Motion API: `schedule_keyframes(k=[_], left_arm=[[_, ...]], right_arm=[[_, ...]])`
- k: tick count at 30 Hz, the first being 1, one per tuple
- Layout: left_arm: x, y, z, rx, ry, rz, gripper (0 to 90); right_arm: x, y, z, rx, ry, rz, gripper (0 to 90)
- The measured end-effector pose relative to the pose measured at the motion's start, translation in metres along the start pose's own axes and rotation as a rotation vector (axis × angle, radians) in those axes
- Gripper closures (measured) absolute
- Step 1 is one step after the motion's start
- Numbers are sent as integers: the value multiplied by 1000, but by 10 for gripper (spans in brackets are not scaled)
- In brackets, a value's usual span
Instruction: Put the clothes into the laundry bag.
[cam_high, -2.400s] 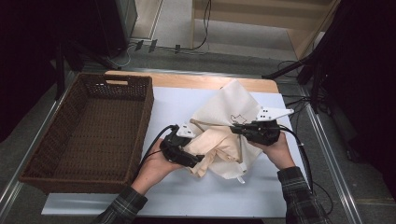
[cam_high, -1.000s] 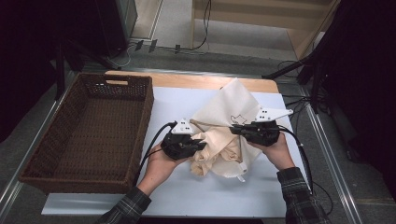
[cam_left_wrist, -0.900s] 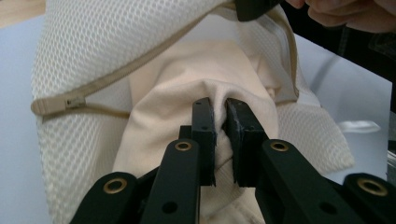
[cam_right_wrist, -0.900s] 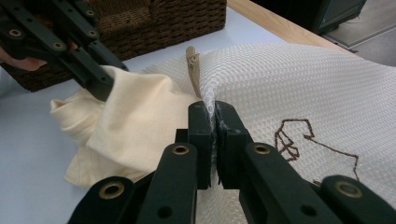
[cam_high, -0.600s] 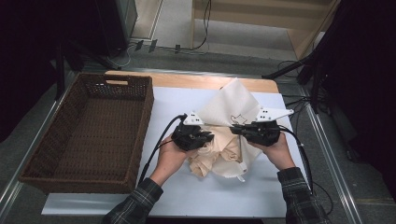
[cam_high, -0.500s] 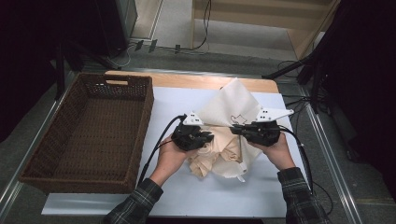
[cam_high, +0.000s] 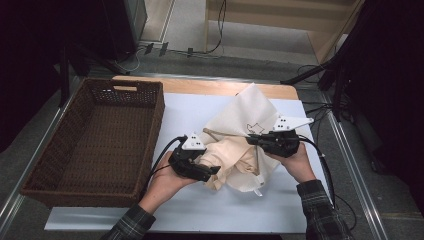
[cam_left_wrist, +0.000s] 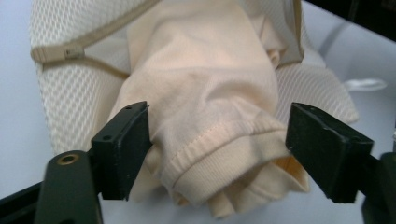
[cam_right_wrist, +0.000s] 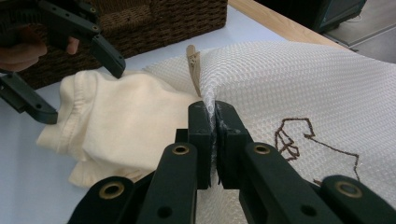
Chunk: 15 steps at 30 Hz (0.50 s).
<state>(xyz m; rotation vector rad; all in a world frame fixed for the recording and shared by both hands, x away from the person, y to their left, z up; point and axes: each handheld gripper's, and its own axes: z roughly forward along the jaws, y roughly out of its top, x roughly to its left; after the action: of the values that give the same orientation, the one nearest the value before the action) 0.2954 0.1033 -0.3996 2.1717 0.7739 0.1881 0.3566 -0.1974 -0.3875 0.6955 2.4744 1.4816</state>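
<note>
Between spread jaws, garment (cam_left_wrist: 205, 116) (cream)

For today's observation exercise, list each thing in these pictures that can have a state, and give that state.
Left claw: open, jaws either side of the garment's ribbed cuff.
Right claw: shut on the mesh bag.
Mesh bag: held up, garment partly inside.
Cream garment: crumpled, sticking out of the bag.
Wicker basket: empty.

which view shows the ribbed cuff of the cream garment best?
Left gripper view: the ribbed cuff sits close up between the open left gripper, stitching clear. The right gripper view shows it farther off at the garment's edge. The high view shows only a small cream bundle, no rib detail.
</note>
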Motion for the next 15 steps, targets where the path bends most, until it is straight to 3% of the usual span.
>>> schedule_keyframes(k=[4,8,11,15], left_arm=[[-1,-10,7,44,7,7,150],[-2,-14,20,88,30,35,165],[-2,-15,24,96,43,54,307],[-1,-14,22,88,38,64,594]], right_arm=[[0,-1,1,4,-3,3,870],[0,-1,2,7,1,3,870],[0,-1,3,10,2,0,870],[1,-1,3,11,2,1,870]])
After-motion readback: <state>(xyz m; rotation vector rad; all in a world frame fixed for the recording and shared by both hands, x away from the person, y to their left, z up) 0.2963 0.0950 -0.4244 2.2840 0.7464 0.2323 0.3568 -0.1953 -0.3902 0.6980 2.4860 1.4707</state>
